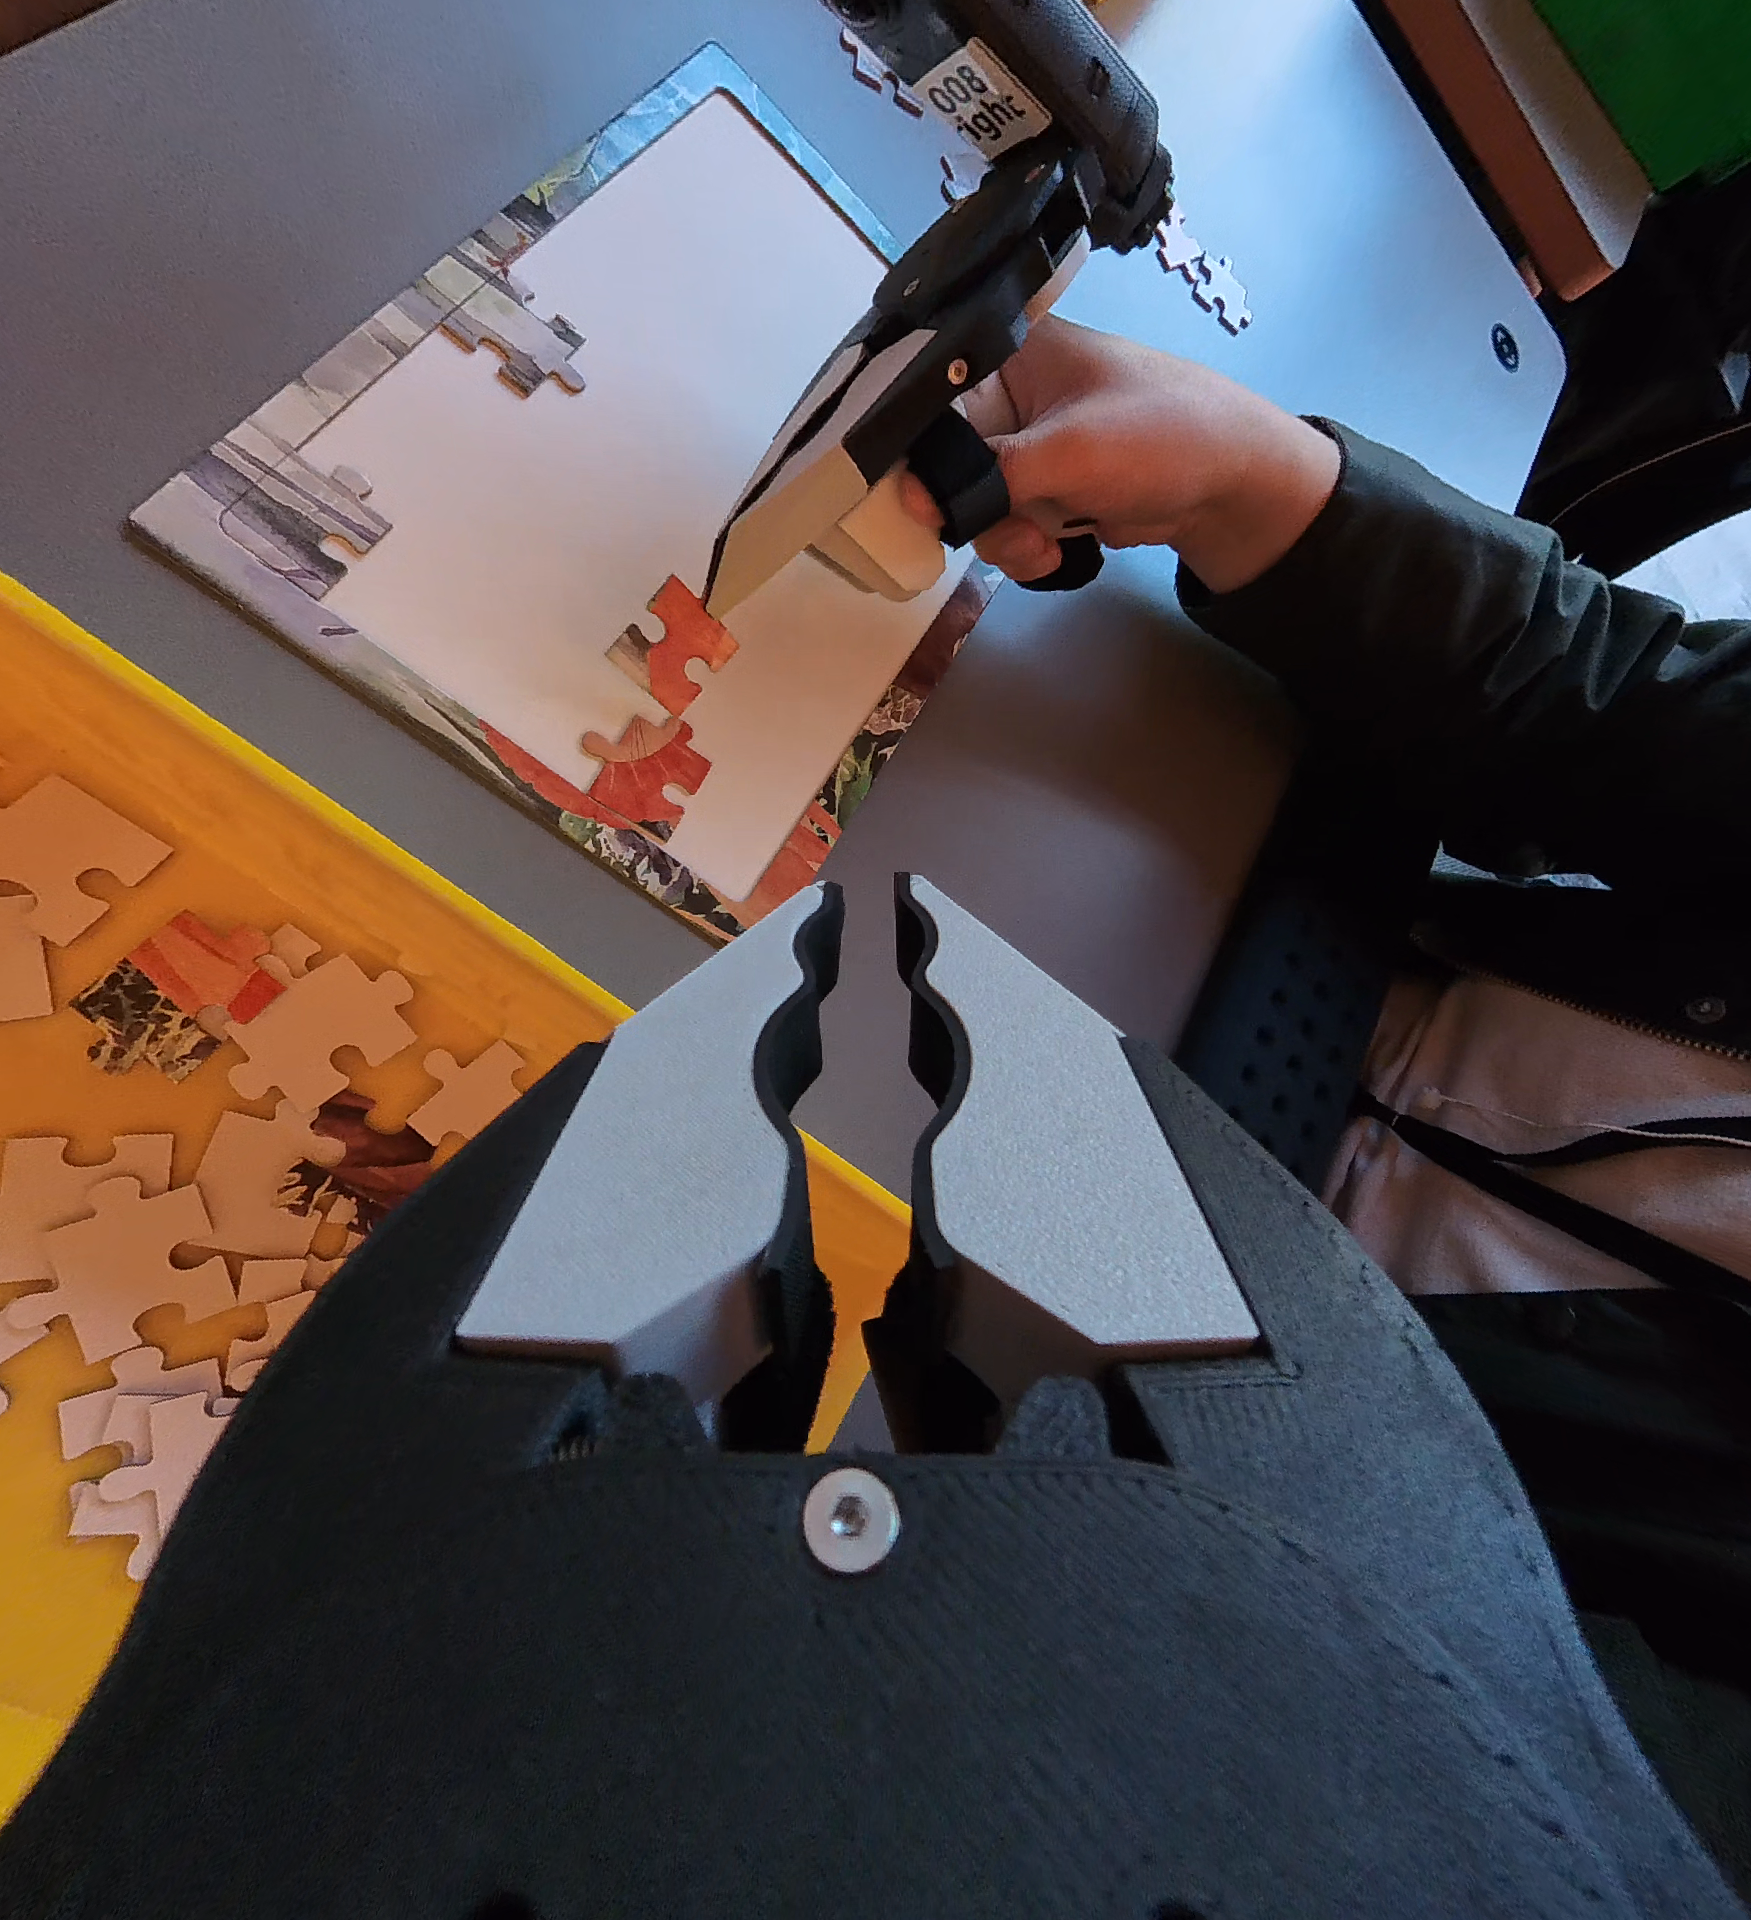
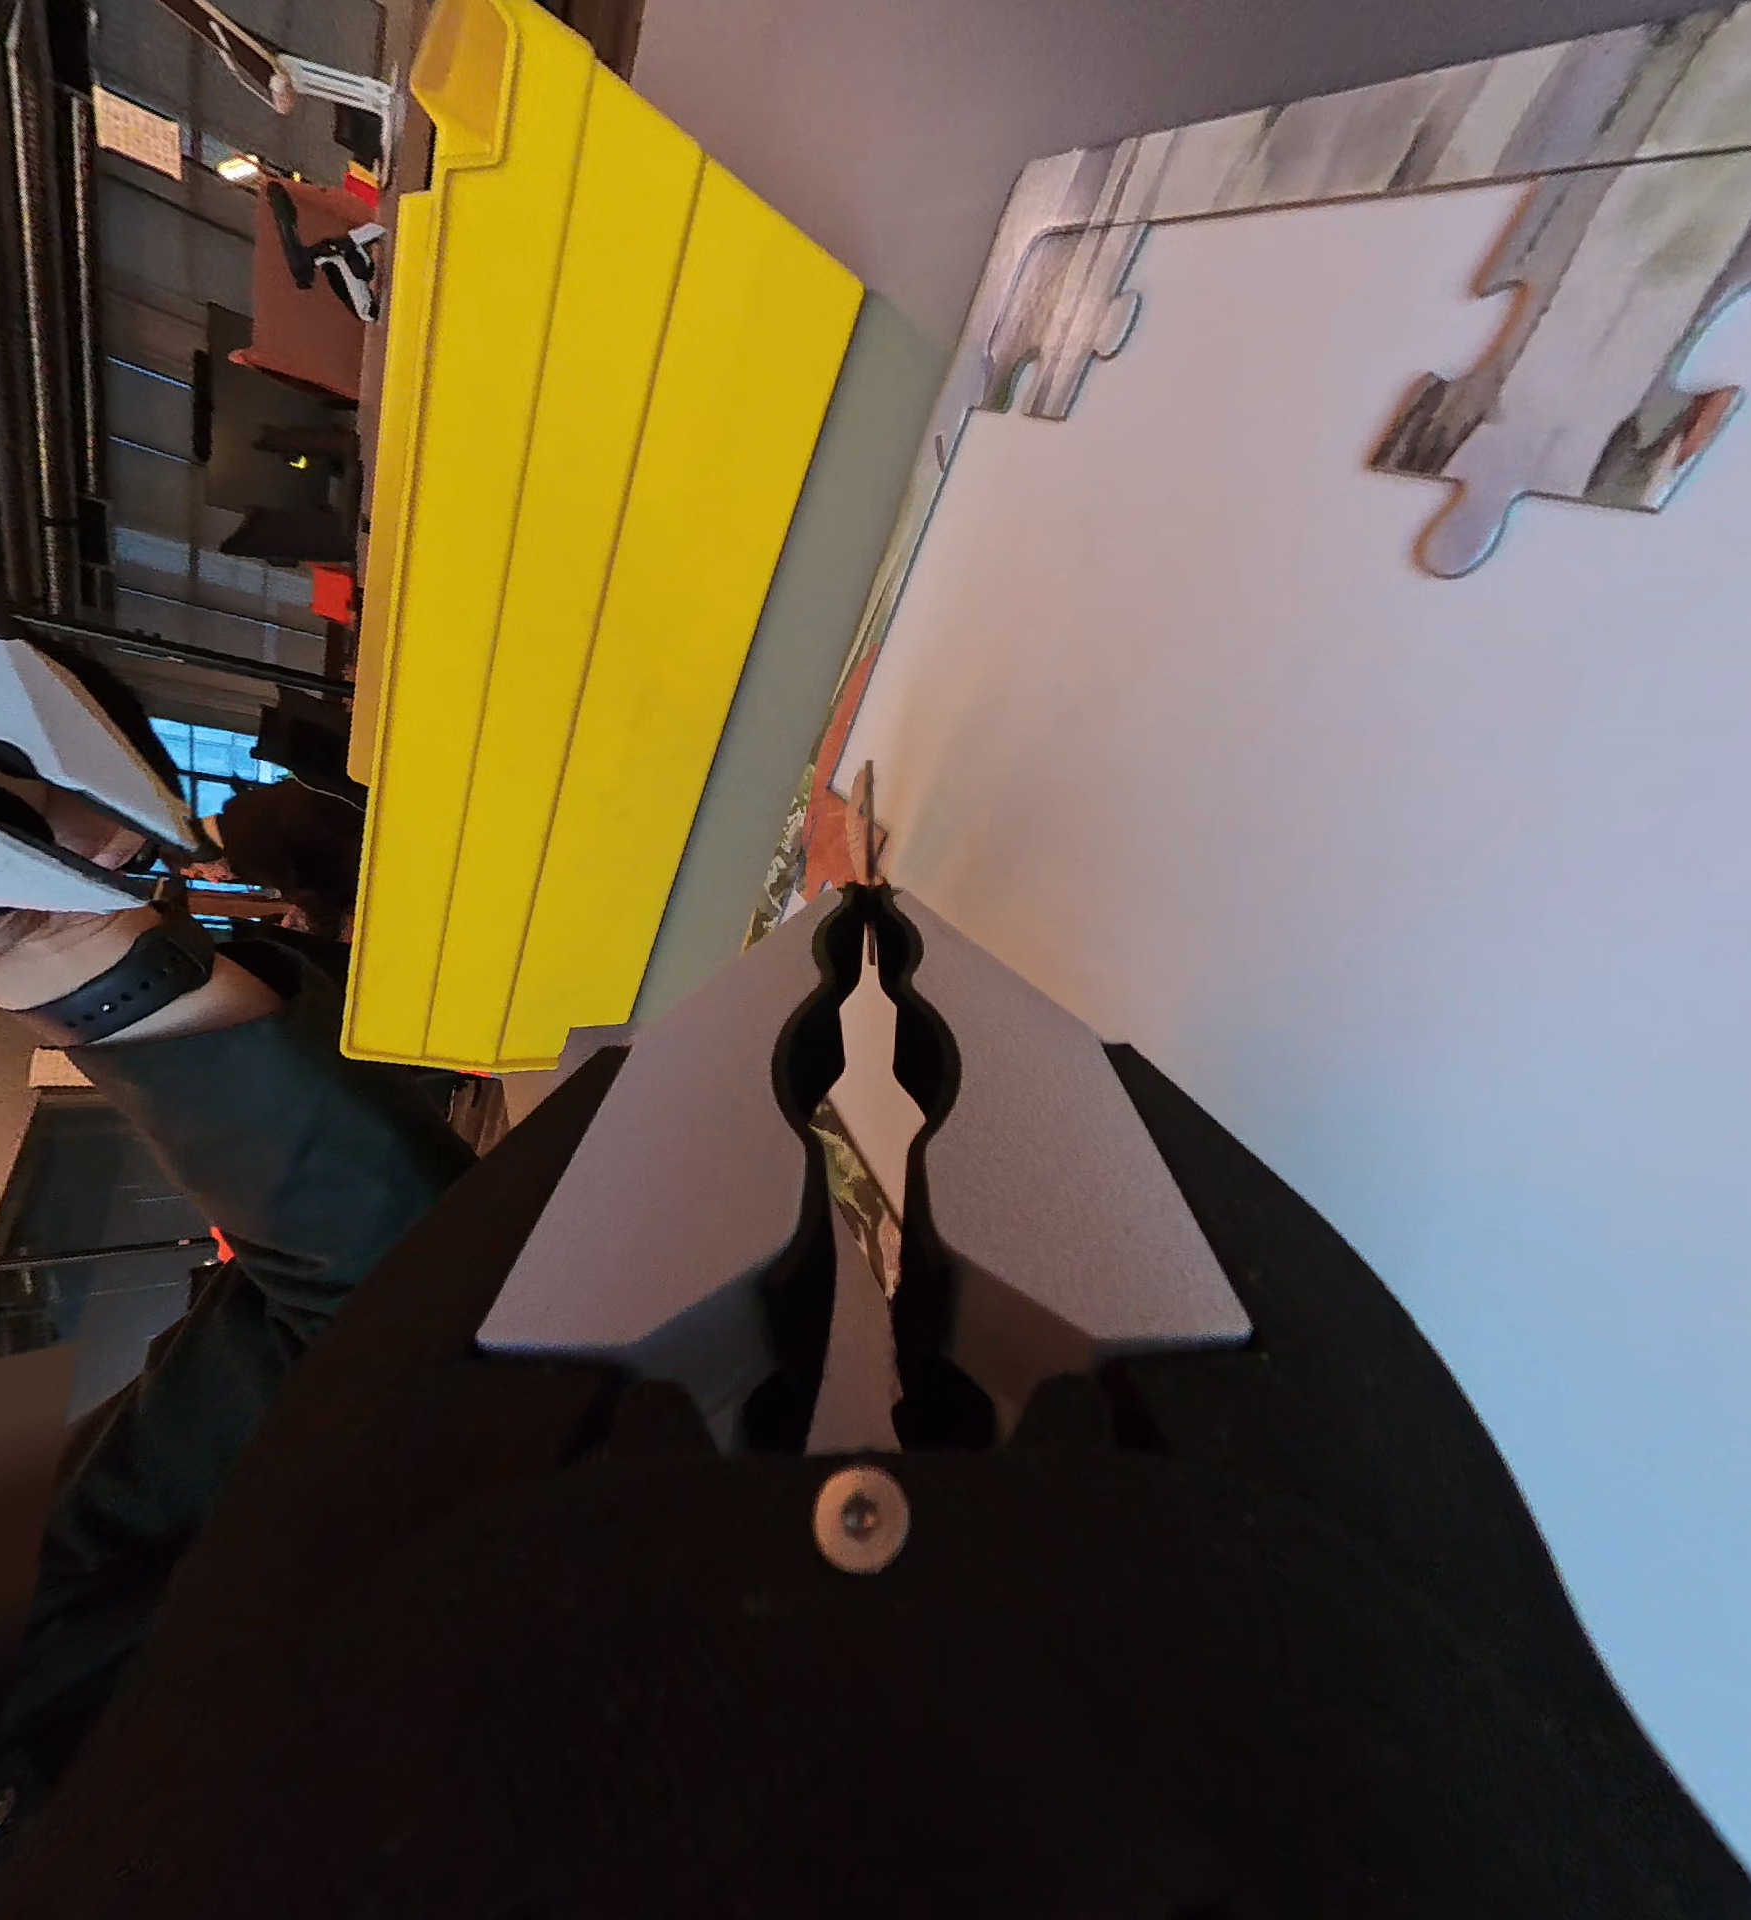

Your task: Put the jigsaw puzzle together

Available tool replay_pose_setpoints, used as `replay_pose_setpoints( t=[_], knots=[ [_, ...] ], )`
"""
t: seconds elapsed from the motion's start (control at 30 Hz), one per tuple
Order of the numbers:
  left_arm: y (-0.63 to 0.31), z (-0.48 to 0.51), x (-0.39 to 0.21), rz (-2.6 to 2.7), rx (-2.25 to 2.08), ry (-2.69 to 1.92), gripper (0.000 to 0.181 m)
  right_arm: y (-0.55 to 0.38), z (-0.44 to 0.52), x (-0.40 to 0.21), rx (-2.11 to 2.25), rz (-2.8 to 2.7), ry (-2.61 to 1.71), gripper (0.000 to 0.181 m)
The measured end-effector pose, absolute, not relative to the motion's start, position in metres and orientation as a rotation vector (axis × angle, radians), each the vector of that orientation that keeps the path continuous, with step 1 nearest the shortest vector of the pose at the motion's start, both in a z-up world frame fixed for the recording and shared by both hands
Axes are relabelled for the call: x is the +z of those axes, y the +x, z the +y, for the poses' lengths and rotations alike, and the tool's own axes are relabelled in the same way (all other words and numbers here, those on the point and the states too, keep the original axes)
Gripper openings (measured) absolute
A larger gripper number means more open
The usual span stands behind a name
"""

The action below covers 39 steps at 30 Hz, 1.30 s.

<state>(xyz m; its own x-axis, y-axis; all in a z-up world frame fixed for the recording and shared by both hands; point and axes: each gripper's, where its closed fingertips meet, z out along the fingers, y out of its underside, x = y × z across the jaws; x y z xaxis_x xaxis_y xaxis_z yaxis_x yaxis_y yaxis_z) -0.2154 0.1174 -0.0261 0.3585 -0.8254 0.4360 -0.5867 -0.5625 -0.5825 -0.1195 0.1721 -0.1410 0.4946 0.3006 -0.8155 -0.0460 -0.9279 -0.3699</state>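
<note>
The puzzle board point(image 1: 227, 525) lies on the grey table, its white inside mostly bare. Two grey pieces point(image 1: 528, 343) point(image 1: 325, 509) sit along its far edge, and a red piece point(image 1: 653, 774) sits at its near edge. My right gripper point(image 1: 720, 592) is shut on an orange-red piece point(image 1: 684, 639), gripping its edge and holding it down on the board just above the red piece. In the right wrist view the gripper point(image 2: 866, 904) pinches this piece point(image 2: 855, 831), seen edge-on. My left gripper point(image 1: 869, 894) hovers off the board's near corner, slightly open and empty.
A yellow bin point(image 1: 351, 821) left of the board holds several loose pieces point(image 1: 60, 862), most face down; it also shows in the right wrist view point(image 2: 590, 520). A few loose pieces point(image 1: 1203, 270) lie on the table beyond the right gripper. A person's hand and sleeve point(image 1: 1370, 582) reach in from the right. Spacing between my two grippers at the tips: around 15 cm.
</note>
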Motion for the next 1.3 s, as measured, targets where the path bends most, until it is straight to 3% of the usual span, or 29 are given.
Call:
replay_pose_setpoints(
  t=[1.0,1.3],
  knots=[
    [-0.217,0.114,-0.031,1.254,-1.044,-2.339,0.007,-0.121,0.166,-0.147,1.449,-0.255,-2.438,0.001],
    [-0.222,0.122,-0.034,1.196,-1.036,-2.369,0.006,-0.133,0.202,-0.129,1.445,-0.148,-2.353,0.0]
  ],
)
